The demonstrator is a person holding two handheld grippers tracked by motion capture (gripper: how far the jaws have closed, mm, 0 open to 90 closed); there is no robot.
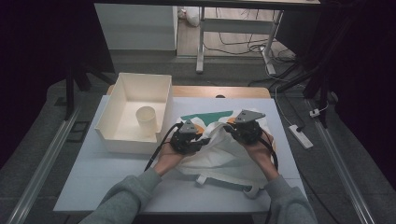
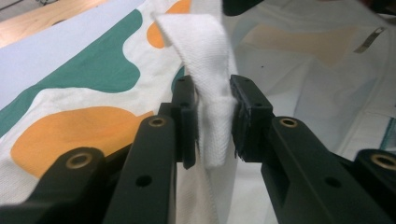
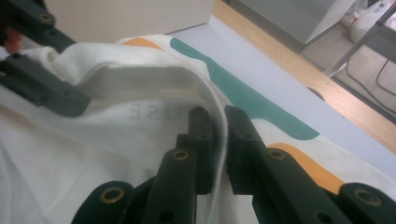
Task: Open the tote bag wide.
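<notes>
Cloth tote bag (image 1: 219, 154), soft and light (likely to sag): left tongs (image 2: 212, 119) pinch its strap (image 2: 205, 56), right tongs (image 3: 218, 140) clamp its rim (image 3: 140, 70).

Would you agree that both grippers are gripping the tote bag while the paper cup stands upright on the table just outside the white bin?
Not quite: the paper cup stands upright inside the white bin, not outside it, as the high view shows. The rest holds: the left gripper is shut on the tote bag's strap, and the right gripper is shut on the bag's edge.
</notes>
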